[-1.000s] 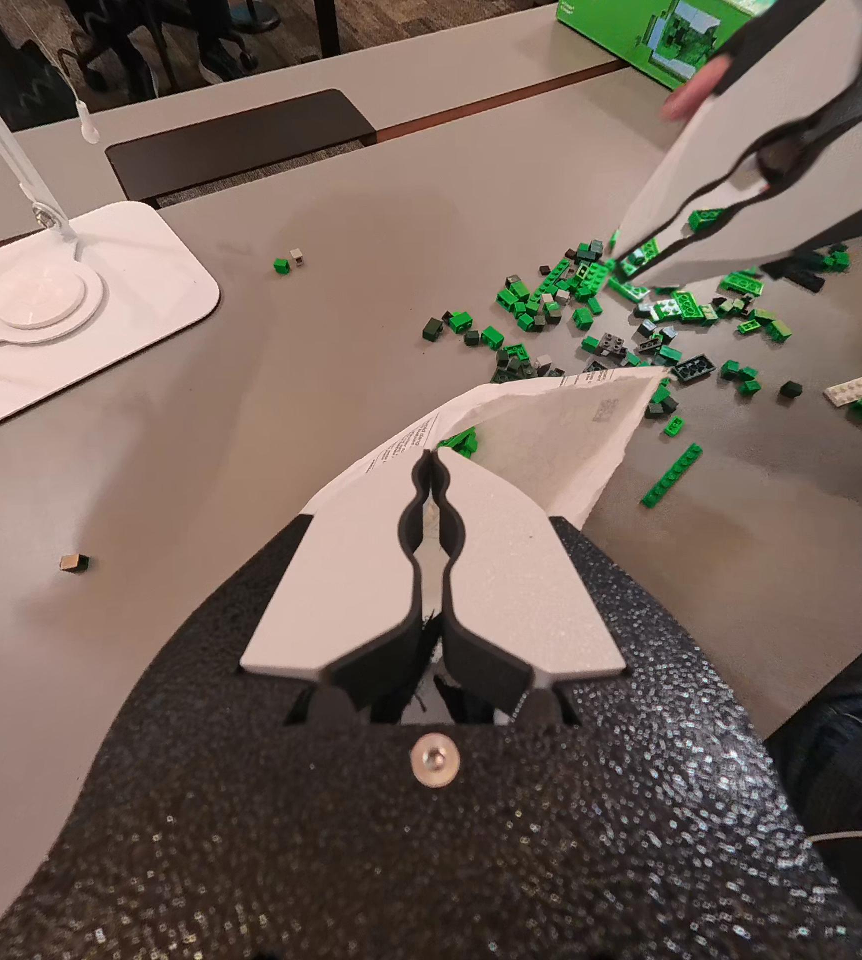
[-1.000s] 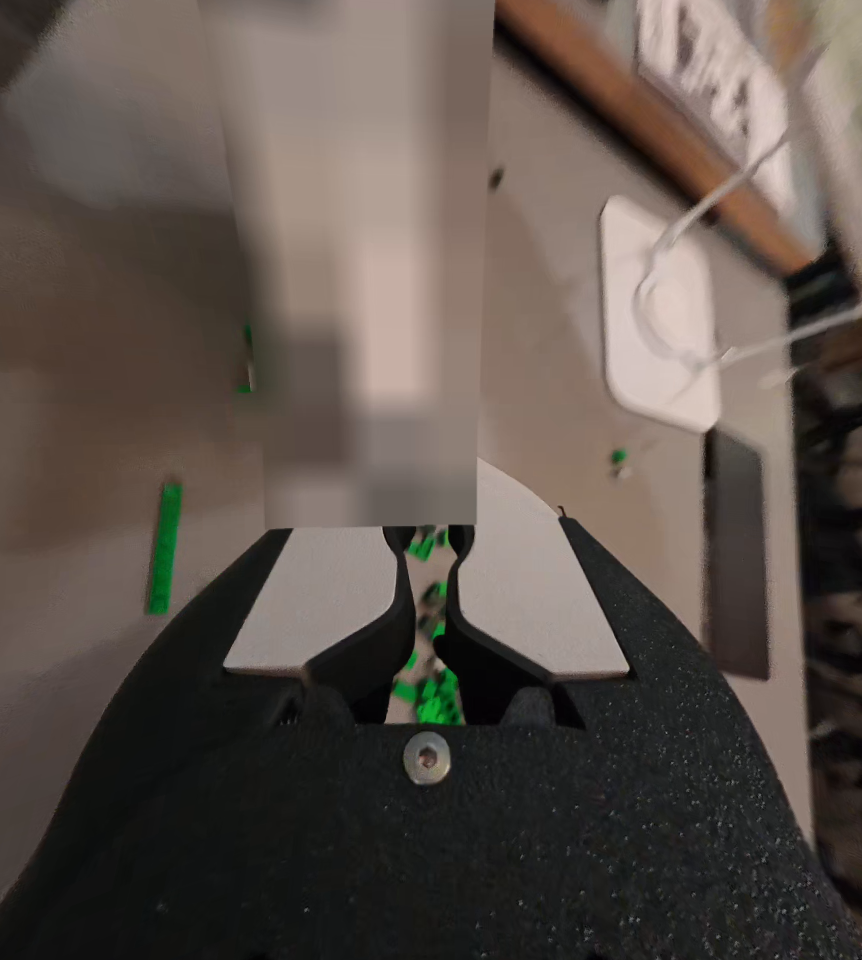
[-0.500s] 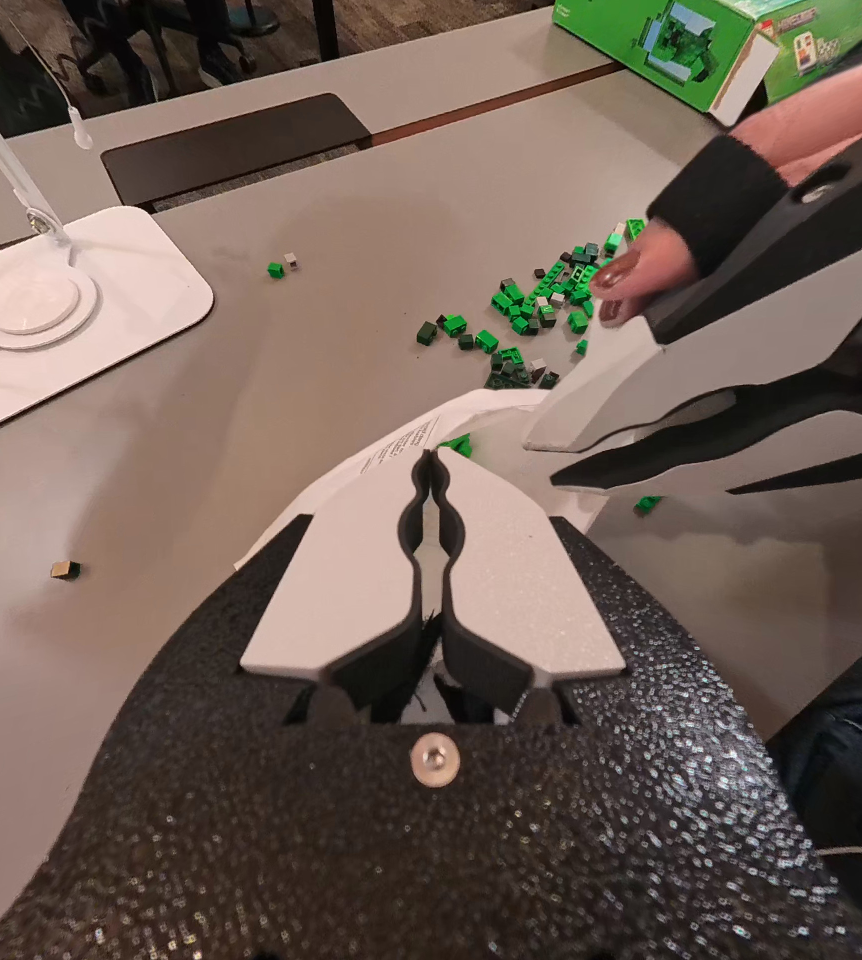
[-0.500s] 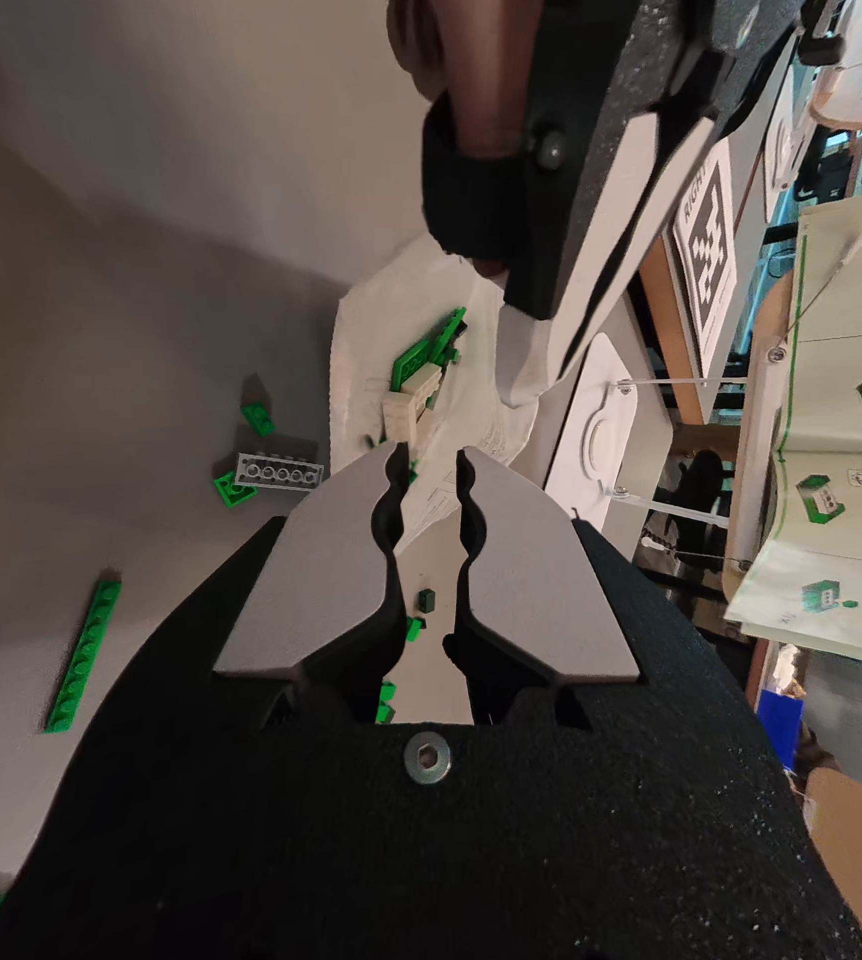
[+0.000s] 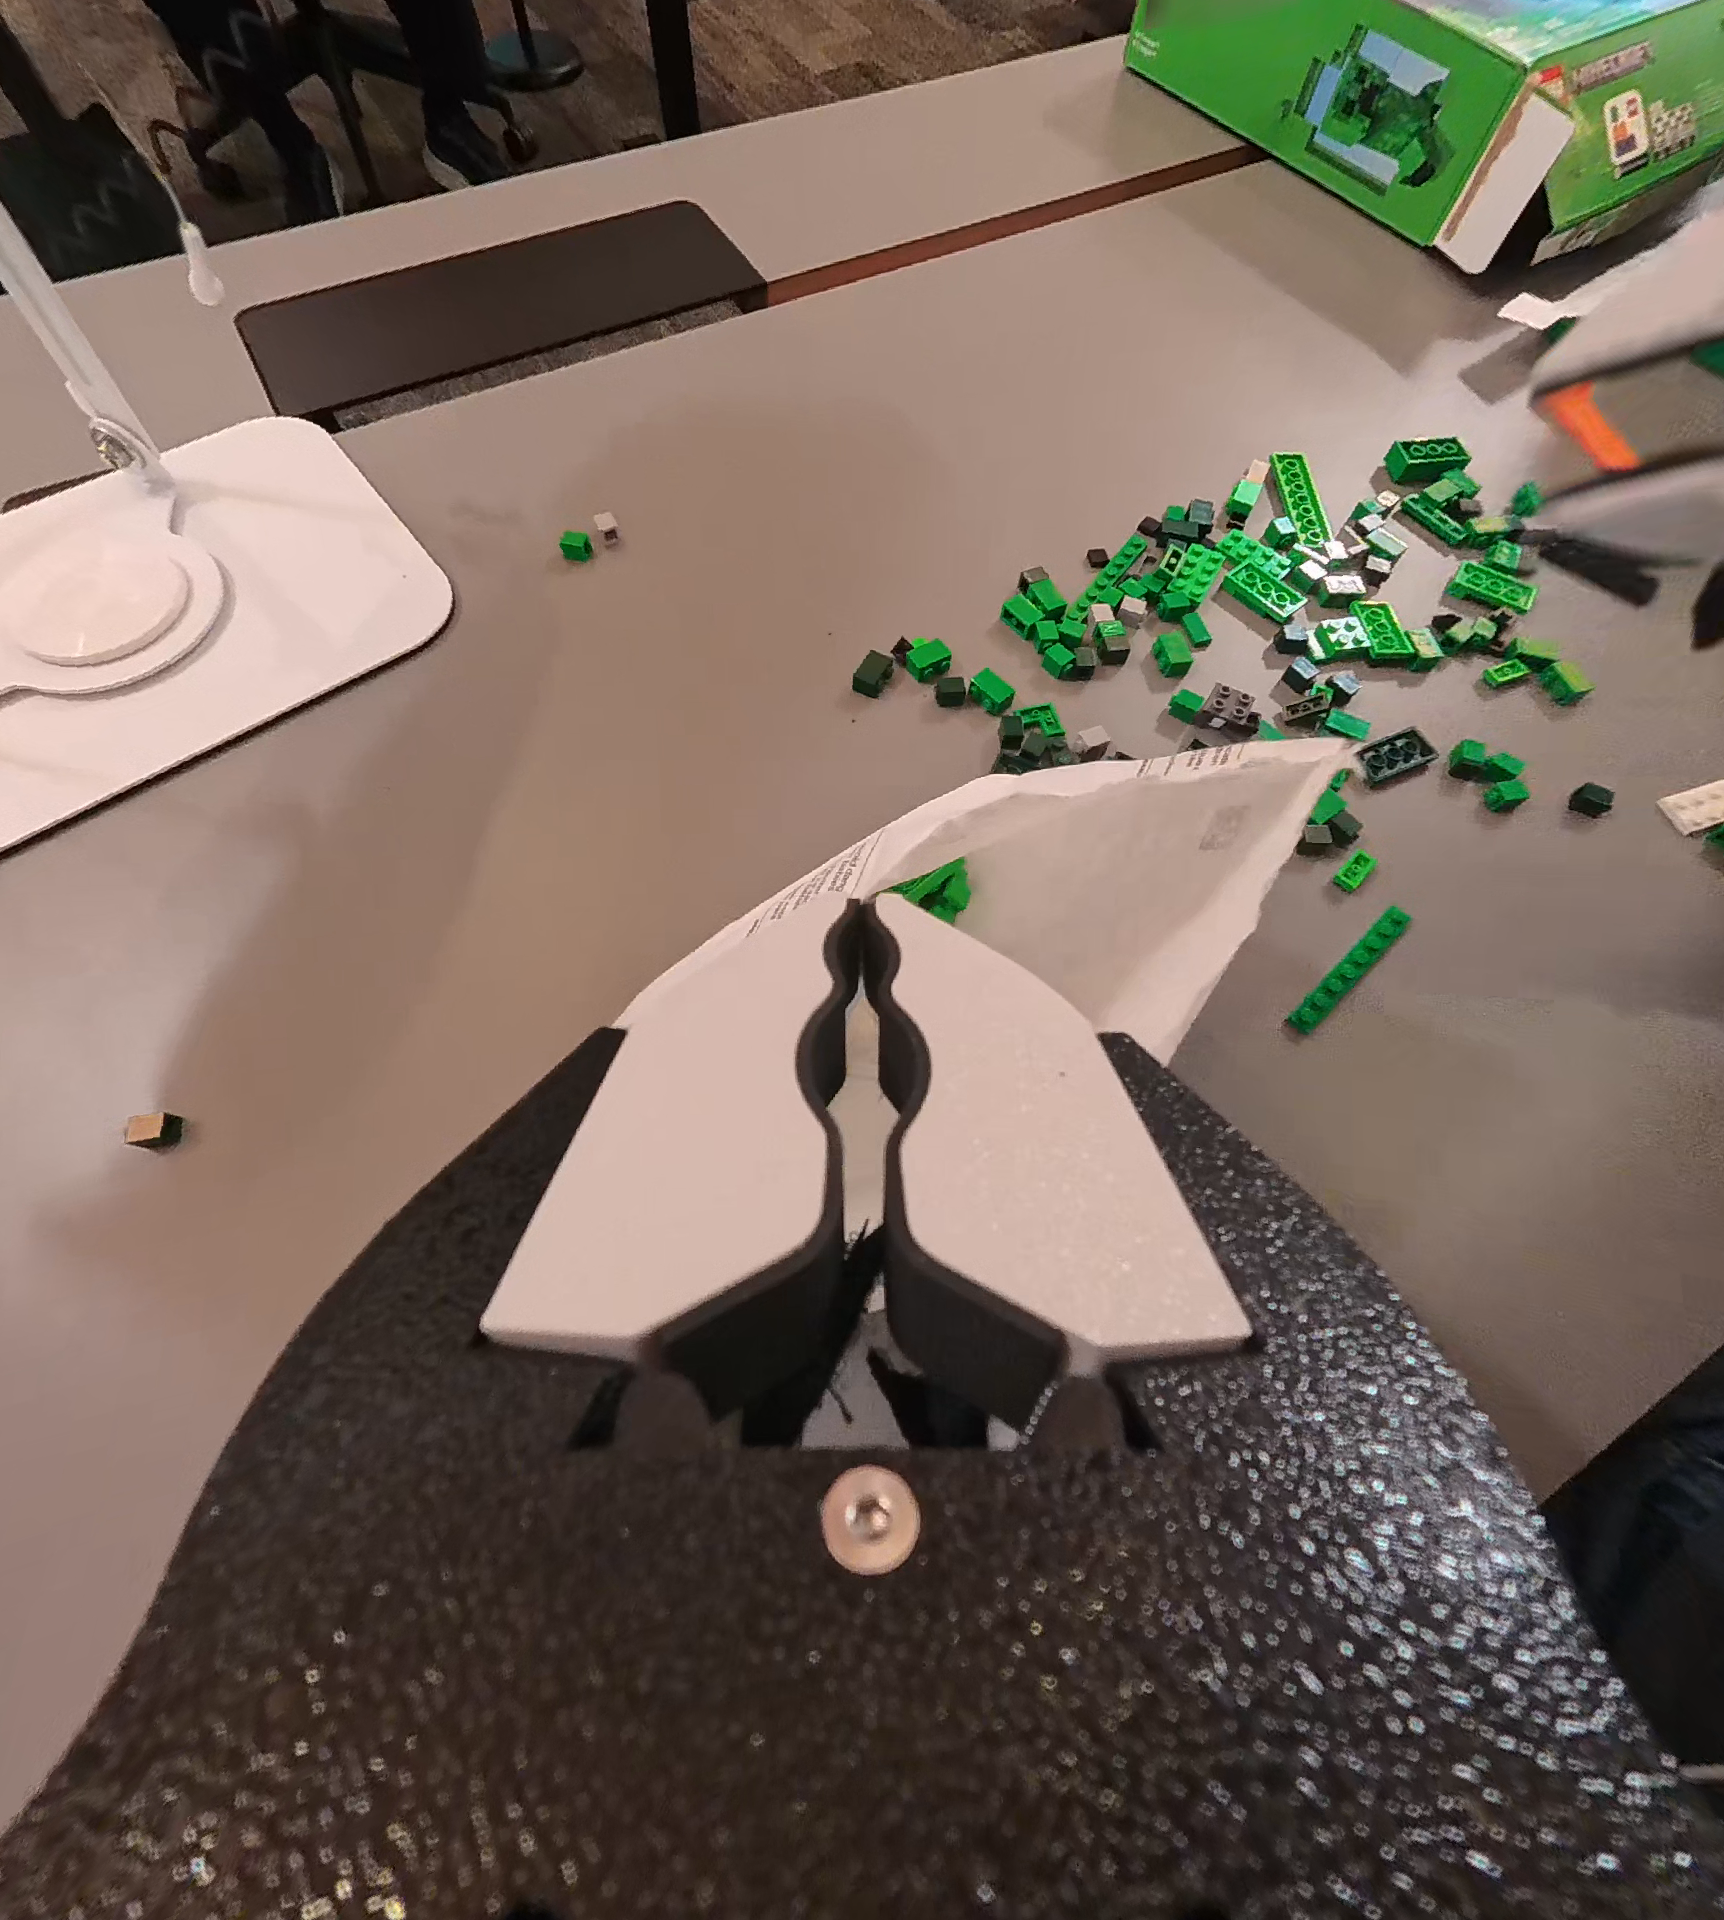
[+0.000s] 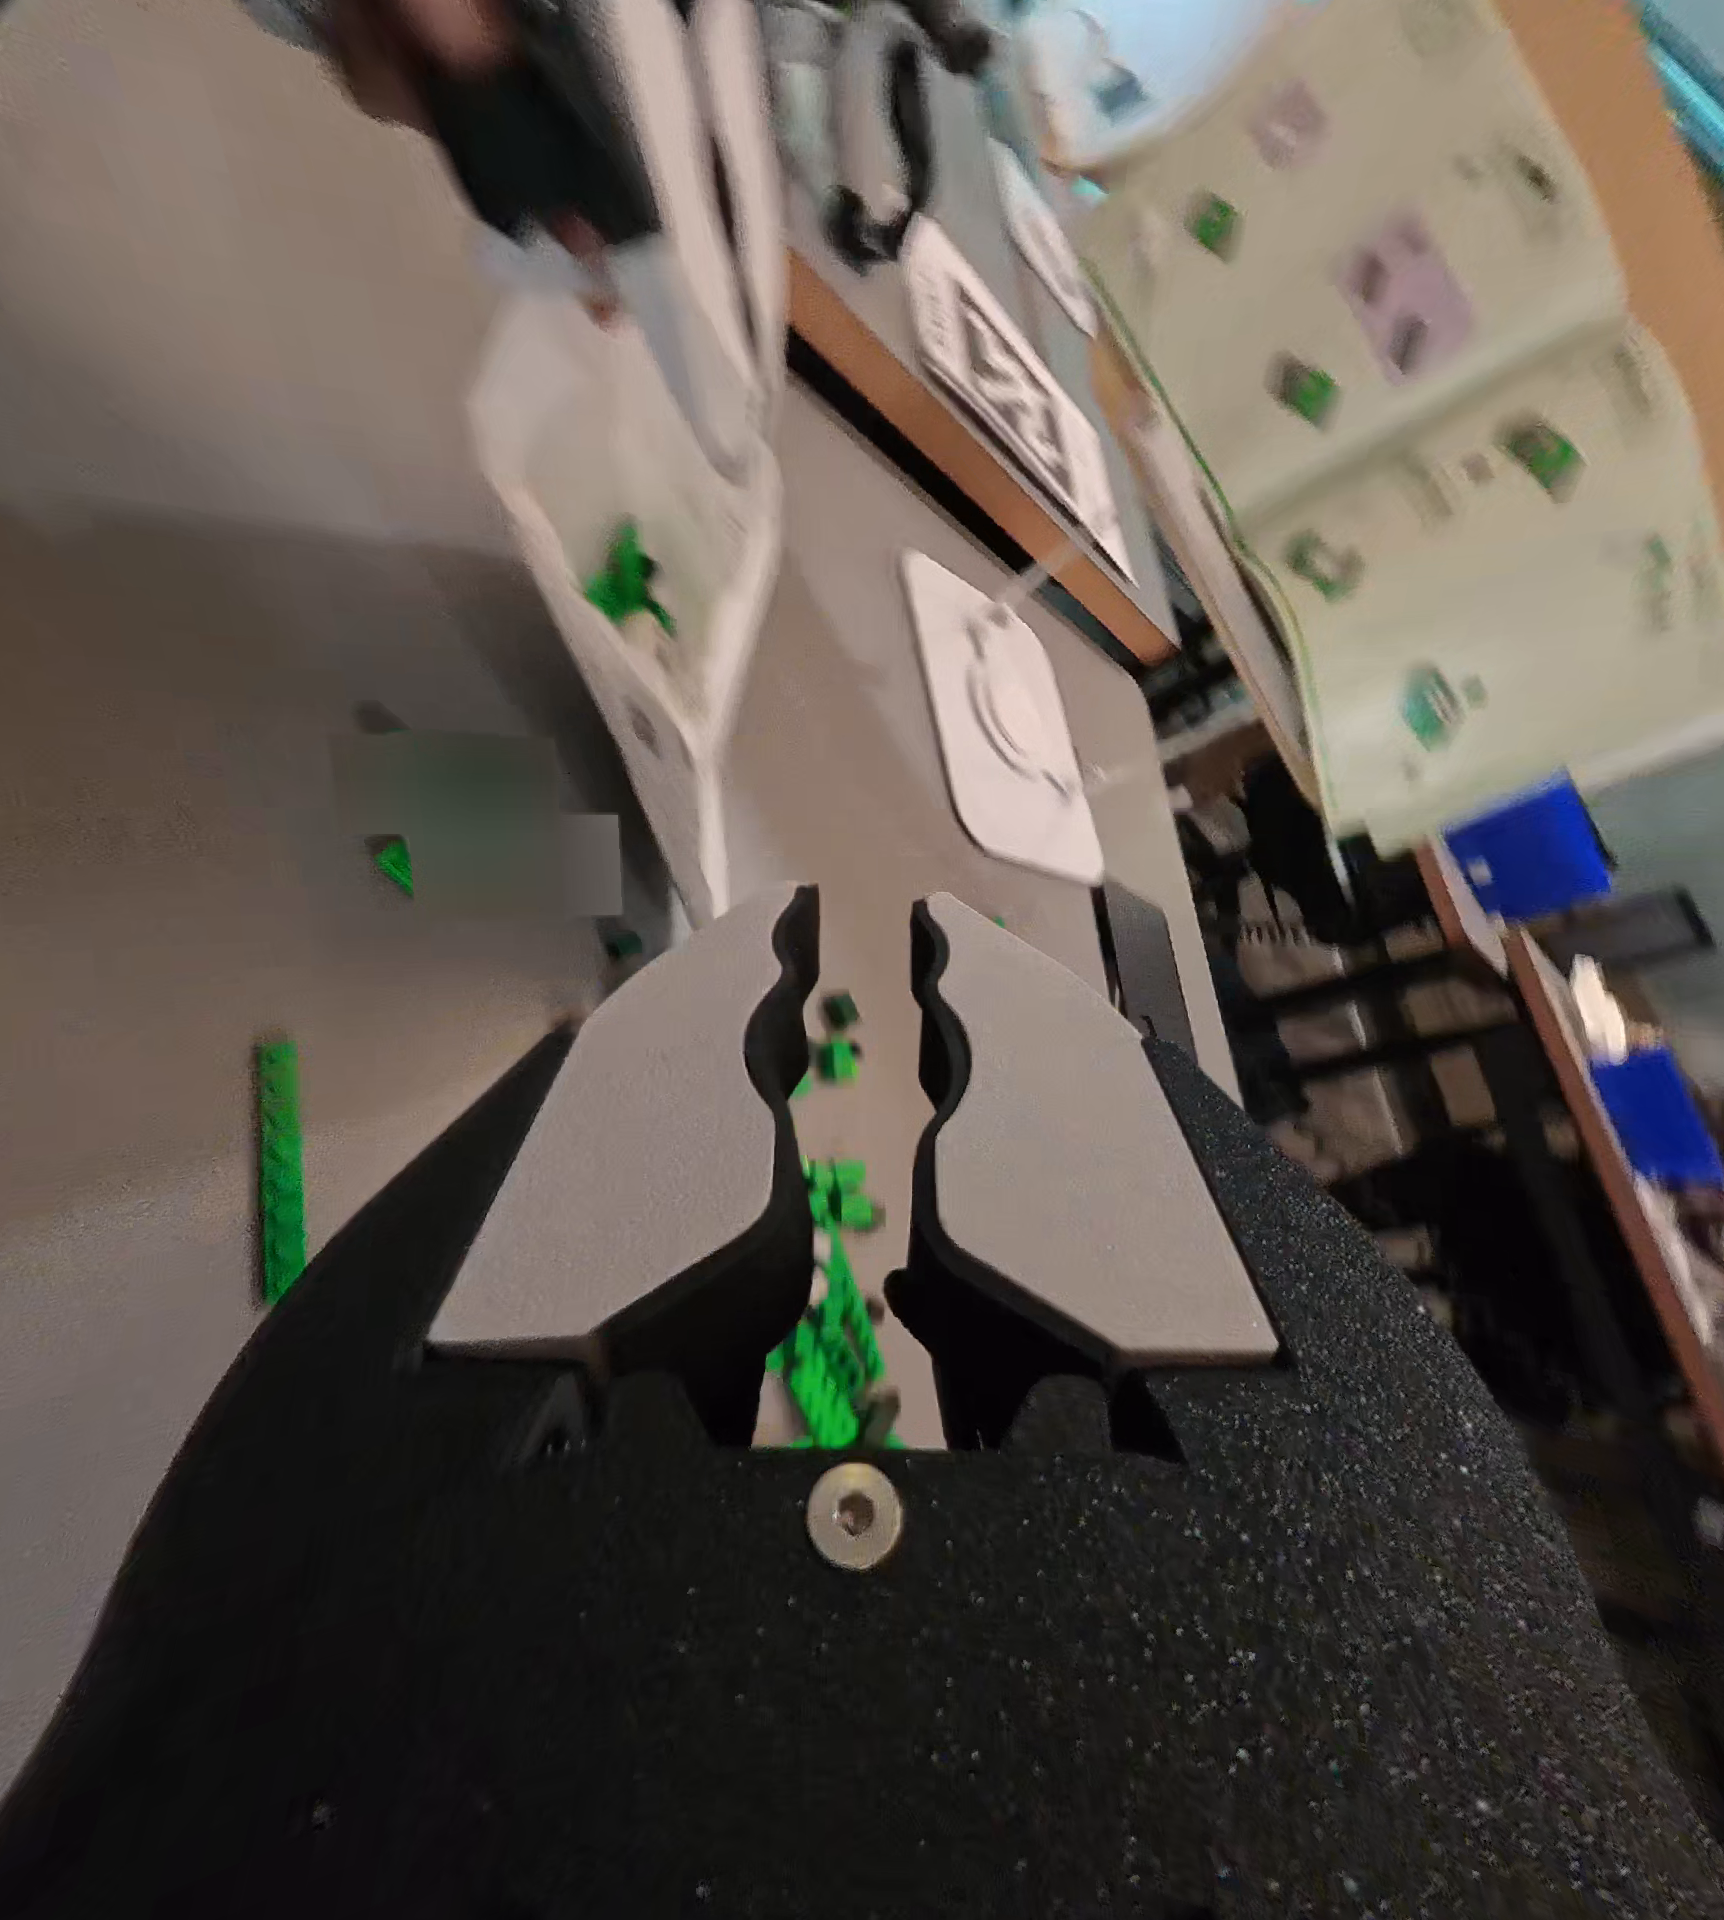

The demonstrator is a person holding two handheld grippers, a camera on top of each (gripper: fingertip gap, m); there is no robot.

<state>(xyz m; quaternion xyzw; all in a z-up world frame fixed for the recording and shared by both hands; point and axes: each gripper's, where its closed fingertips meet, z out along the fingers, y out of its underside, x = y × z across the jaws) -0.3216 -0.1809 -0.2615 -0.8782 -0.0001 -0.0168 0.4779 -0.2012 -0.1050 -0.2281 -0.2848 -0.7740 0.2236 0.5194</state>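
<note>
On the grey tabletop (image 5: 629, 727), left tongs (image 5: 863, 914) pinched closed on the white paper bag (image 5: 1097, 873), holding its mouth open; a few green pieces inside. Brick pile (image 5: 1253, 613) scattered just past the bag, long green plate (image 5: 1348, 968) beside it, white plate (image 5: 1722, 802) further right. Right tongs (image 6: 863, 909) slightly parted, holding nothing, hovering over the bricks; view motion-blurred. Green box (image 5: 1440, 114) at far right edge, white lamp base (image 5: 141, 634) far left, stray dark cube (image 5: 154, 1129) well apart on the left.
</note>
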